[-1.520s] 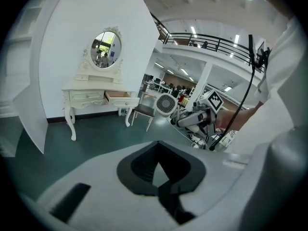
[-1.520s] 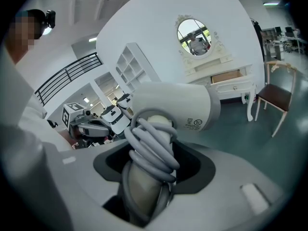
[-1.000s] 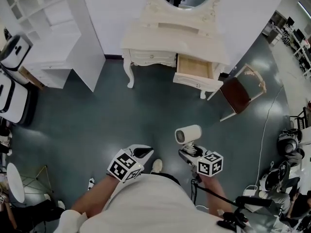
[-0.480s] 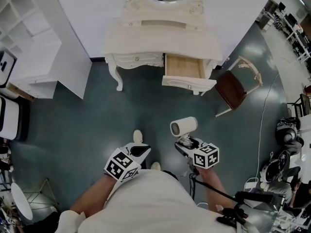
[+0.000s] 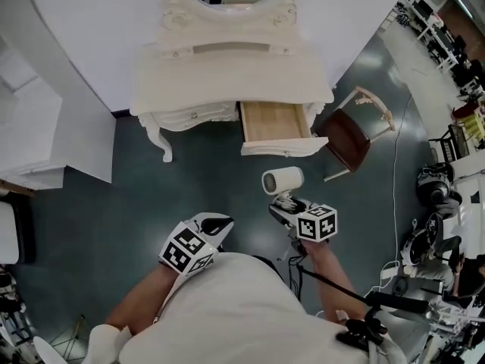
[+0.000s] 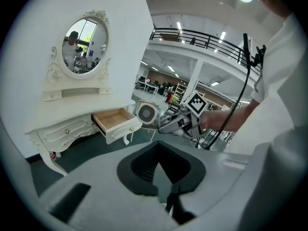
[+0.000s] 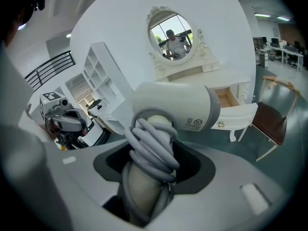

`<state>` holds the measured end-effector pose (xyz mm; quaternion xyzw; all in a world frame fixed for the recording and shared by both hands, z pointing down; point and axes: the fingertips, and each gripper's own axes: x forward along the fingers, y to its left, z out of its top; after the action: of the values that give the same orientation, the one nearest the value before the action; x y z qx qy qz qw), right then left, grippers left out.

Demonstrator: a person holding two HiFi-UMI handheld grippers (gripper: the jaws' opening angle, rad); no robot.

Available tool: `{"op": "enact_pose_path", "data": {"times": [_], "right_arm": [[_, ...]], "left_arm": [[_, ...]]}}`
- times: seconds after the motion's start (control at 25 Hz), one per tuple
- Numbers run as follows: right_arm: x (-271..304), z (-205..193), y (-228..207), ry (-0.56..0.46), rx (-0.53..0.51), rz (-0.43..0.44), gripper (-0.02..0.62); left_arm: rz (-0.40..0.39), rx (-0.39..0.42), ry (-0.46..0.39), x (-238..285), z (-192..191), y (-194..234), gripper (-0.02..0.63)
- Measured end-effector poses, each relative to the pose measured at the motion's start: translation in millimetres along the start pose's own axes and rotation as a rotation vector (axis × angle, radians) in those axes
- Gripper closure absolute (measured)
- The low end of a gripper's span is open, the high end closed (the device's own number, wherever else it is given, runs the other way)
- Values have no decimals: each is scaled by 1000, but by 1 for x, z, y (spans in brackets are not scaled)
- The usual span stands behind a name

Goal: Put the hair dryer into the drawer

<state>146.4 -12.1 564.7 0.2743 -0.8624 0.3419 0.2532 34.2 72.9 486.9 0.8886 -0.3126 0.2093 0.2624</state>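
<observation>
A white hair dryer (image 5: 282, 180) with its grey cord wound round the handle is held in the air by my right gripper (image 5: 286, 207), which is shut on the handle. In the right gripper view the dryer (image 7: 173, 105) fills the middle, its barrel lying crosswise above the jaws. The open wooden drawer (image 5: 274, 122) of the cream dressing table (image 5: 227, 74) lies just ahead of the dryer, and nothing shows inside it. My left gripper (image 5: 208, 226) is low at the left, shut and holding nothing. From the left gripper view the dryer (image 6: 147, 113) hangs beside the drawer (image 6: 113, 119).
A wooden chair (image 5: 348, 139) with a dark red seat stands right of the drawer. A white shelf unit (image 5: 45, 127) is at the left wall. Cables and equipment (image 5: 432, 196) lie on the floor at the right. The person's white-clad body fills the bottom of the head view.
Both grippers and the person have moved forward across the floor toward the dressing table. The dryer is now much nearer the open drawer. The right gripper's hold is unchanged.
</observation>
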Motion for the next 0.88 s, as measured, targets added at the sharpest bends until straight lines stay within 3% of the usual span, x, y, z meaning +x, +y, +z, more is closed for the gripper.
{"op": "enact_pose_path", "data": {"times": [0.24,0.44,0.68,0.88], "right_arm": [[62,55,-21,0,54,-62,350],[103,76,-48,54,90,-95,350],[146,110,-105,115,148,-140,350],[177,133,-160,181,216,-160,351]], "left_arm": [[6,10,9,-24,11,74,609],[3,-36,-11,-26,17,103,609],[39,-81,-15,-8,35,147,609],[91,-115,-23,11,71,184,609]]}}
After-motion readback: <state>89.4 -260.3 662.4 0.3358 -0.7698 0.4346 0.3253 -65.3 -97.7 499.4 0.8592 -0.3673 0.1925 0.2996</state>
